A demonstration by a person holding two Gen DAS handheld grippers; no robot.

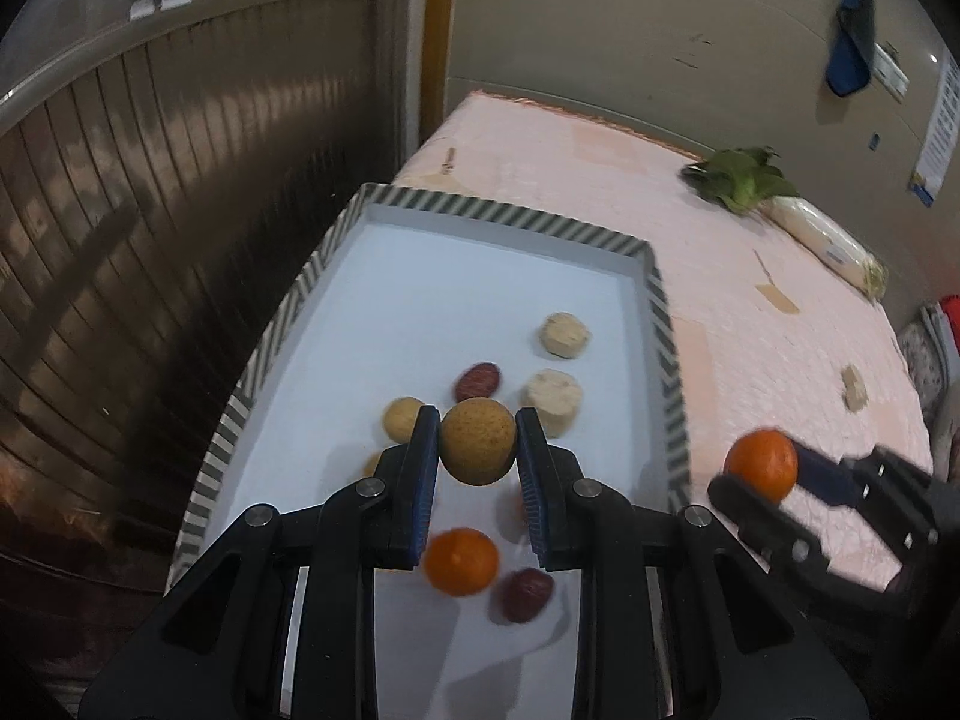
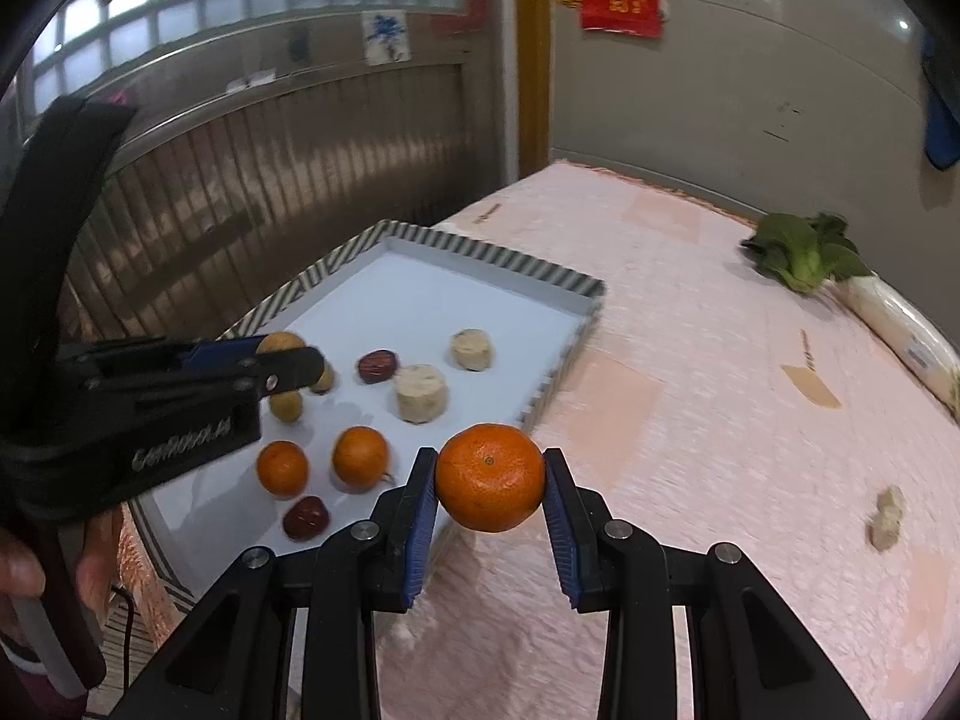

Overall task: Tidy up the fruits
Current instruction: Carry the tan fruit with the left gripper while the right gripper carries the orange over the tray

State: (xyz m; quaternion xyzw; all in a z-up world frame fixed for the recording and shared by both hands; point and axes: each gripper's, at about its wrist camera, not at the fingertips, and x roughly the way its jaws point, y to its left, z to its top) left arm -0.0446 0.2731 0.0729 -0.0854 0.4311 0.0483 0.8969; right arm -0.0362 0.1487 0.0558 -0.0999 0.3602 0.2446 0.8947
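Left gripper [image 1: 478,450] pinches a tan fruit [image 1: 478,449] over the tray [image 1: 510,217], above the fruits lying there. Right gripper [image 2: 490,477] pinches a mandarin [image 2: 490,477] just outside the tray's near corner. Risks: round fruit slipping from the pads, rolling onward and knocking the sorted fruit.

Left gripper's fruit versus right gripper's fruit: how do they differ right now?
The left gripper holds a tan, dull, speckled round fruit above the striped tray; the right gripper holds a bright orange mandarin, slightly flattened, over the pink tablecloth beside the tray. Both are clamped between blue pads, lifted.
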